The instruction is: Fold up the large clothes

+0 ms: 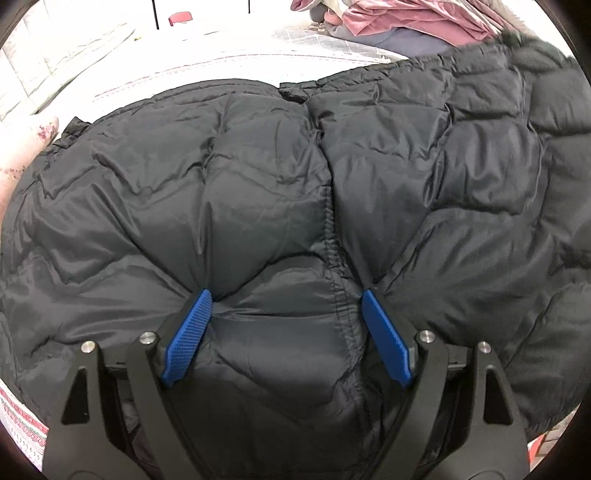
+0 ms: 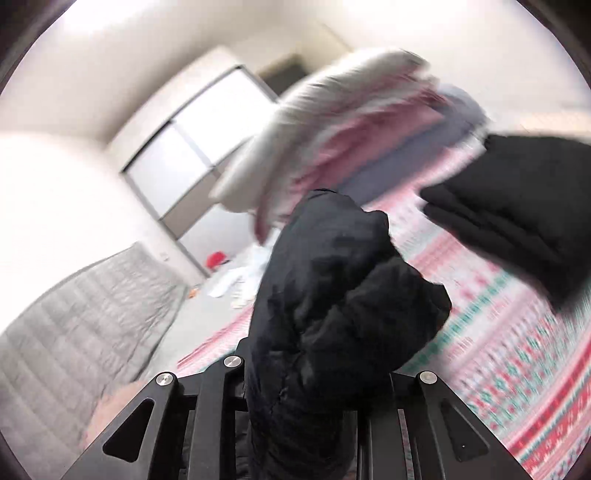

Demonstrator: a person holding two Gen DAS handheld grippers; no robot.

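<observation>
In the left wrist view, my left gripper stands spread wide, its blue pads pressed down into the black puffer jacket, which fills the middle of the frame; the pads dent the padding on either side of a seam without pinching it. I judge this hand should keep pinning while the other folds. A pile of pink clothes sits at the upper right.

In the right wrist view, my right gripper is pressed together on a bunched part of the jacket, probably a sleeve, at centre frame. The picture is blurred. To fold well I would carry it over smoothly and lay it flat. The patterned bedspread covers the lower right, a grey quilt the lower left, and a pale wardrobe stands behind.
</observation>
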